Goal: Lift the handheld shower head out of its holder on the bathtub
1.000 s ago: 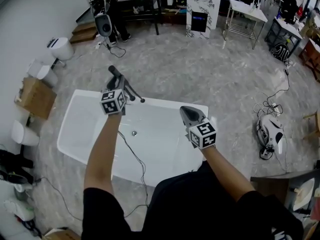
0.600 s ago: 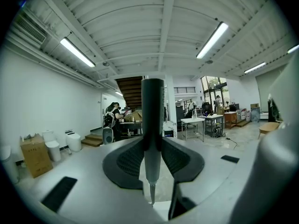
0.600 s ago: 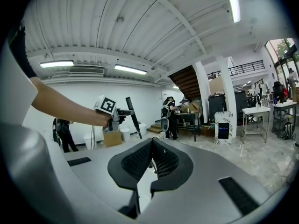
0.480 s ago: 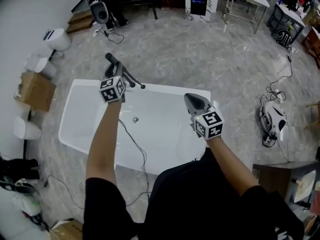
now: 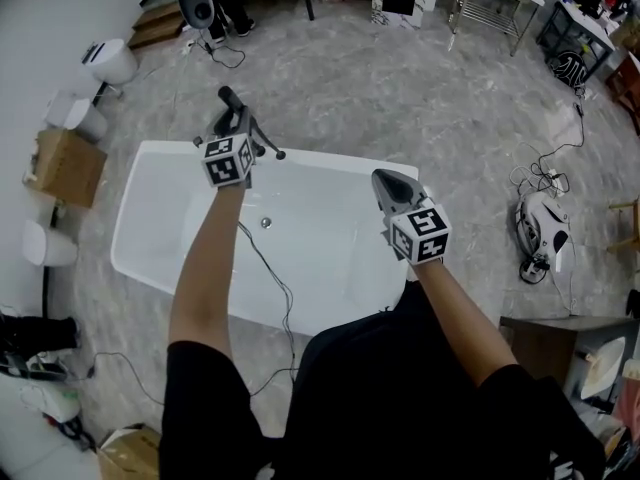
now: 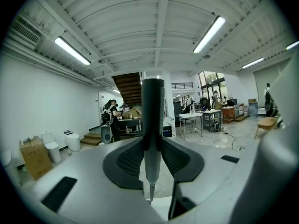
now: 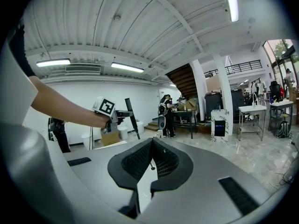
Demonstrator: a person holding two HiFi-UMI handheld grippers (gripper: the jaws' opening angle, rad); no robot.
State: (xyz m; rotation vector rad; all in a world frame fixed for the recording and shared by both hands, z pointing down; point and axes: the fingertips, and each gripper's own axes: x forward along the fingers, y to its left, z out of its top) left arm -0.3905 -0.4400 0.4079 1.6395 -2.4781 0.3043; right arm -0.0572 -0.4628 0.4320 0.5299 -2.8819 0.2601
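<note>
Since the left hand-held gripper (image 6: 152, 161) is clamped on the shower head (image 6: 152, 115), partway closed with the pads pinching that slim dark wand from both sides, my main worry is slip. It's a smooth round stick standing upright at the far edge of the bathtub (image 5: 340, 160), towards the left corner, and I honestly can't tell if its lower end is clear of the holder. Pull it at an angle and it could bind in there, or twist between the pads and drop into the tub. The right hand-held gripper (image 7: 150, 164) is fully closed on nothing, hovering over the tub's right side, so there's no backup catch.
</note>
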